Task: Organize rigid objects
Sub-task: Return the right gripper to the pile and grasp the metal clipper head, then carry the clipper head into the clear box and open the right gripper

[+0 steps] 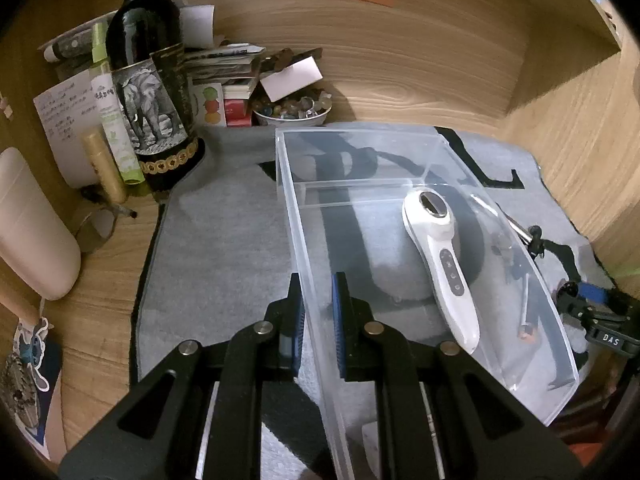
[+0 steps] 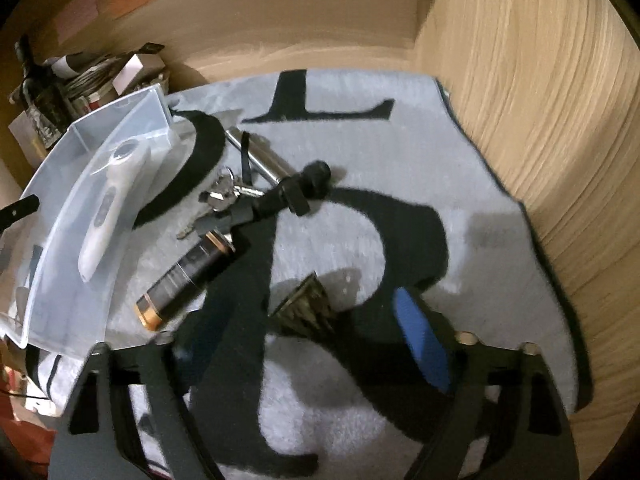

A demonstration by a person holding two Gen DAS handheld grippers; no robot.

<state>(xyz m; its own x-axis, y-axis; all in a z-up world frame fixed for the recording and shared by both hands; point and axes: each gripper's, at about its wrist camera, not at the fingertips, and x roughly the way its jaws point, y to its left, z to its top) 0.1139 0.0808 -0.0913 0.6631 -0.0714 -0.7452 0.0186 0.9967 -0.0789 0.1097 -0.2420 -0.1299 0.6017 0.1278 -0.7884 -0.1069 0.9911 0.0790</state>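
A clear plastic bin [image 1: 362,152] lies on a grey mat with black letters [image 1: 224,240]. A white handheld device [image 1: 440,256] lies inside it, also shown in the right wrist view [image 2: 106,208]. My left gripper [image 1: 318,320] is shut on the bin's left wall. My right gripper [image 2: 316,332] is open above the mat, over a small dark ridged object [image 2: 306,308]. A large black-and-copper battery [image 2: 188,276], a bunch of keys [image 2: 224,196], a black stick-like tool [image 2: 280,196] and a silver cylinder [image 2: 260,156] lie on the mat beside the bin [image 2: 72,184].
A wine bottle with an elephant label [image 1: 152,92], a green tube [image 1: 114,120], a gold tube [image 1: 105,168], papers and a bowl of beads [image 1: 292,114] crowd the back left corner. Wooden walls [image 2: 540,120] enclose the desk at the back and right.
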